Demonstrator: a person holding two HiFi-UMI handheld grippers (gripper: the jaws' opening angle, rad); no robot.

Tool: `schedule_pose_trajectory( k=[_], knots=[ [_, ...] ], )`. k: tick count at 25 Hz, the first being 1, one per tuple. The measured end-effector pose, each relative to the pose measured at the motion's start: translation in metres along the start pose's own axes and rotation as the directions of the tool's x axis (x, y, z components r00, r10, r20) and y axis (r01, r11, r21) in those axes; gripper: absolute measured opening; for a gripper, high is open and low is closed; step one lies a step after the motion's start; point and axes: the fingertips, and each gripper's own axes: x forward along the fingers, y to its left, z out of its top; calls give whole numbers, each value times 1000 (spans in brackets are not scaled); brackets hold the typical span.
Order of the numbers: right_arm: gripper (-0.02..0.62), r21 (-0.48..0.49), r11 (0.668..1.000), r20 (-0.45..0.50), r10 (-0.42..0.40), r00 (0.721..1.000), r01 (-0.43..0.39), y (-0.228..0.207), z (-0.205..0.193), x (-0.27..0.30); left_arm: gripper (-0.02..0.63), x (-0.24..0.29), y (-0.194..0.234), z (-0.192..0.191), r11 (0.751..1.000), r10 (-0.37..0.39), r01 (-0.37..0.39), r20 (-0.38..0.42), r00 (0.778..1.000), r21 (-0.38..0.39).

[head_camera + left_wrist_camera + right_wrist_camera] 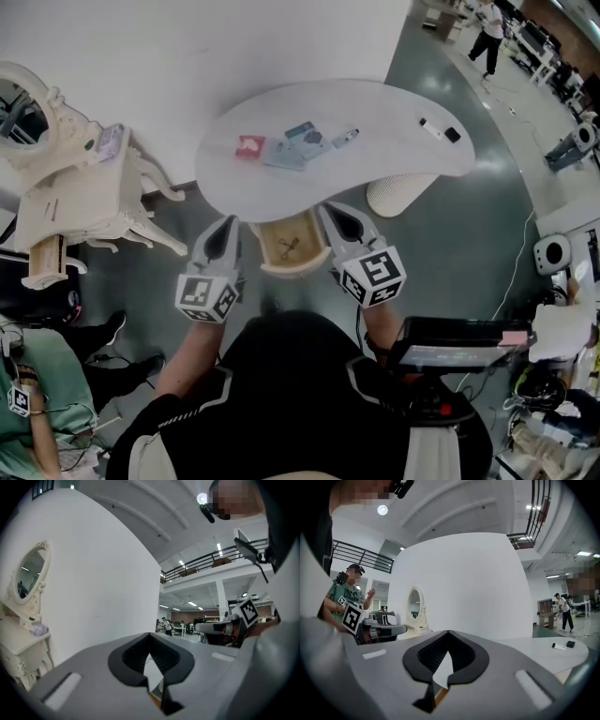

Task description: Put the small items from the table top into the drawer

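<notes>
In the head view a white curved table top point(375, 112) carries a red item point(249, 145), bluish cards point(295, 146), a small grey item point(345, 139) and a black and white pair point(439, 129). Below its front edge a wooden drawer point(272, 258) stands pulled out with a small dark item point(289, 247) inside. My left gripper point(228, 225) hangs just left of the drawer and my right gripper point(333, 211) just right of it. Both are shut and hold nothing. Their tips meet in the left gripper view point(150, 634) and the right gripper view point(448, 632).
A cream vanity with an oval mirror point(56, 178) stands to the left of the table. A white ribbed stool point(401, 193) sits under the table's right side. A seated person in green point(28, 375) is at the lower left, and equipment with cables point(553, 253) is at the right.
</notes>
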Motion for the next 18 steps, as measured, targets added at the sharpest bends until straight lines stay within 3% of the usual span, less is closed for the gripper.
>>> schedule_pose_trajectory(
  k=[18],
  knots=[
    [0, -12, 1000, 29, 14, 999, -14, 6, 11, -1, 0, -13, -7, -1, 1000, -27, 26, -23, 999, -11]
  ],
)
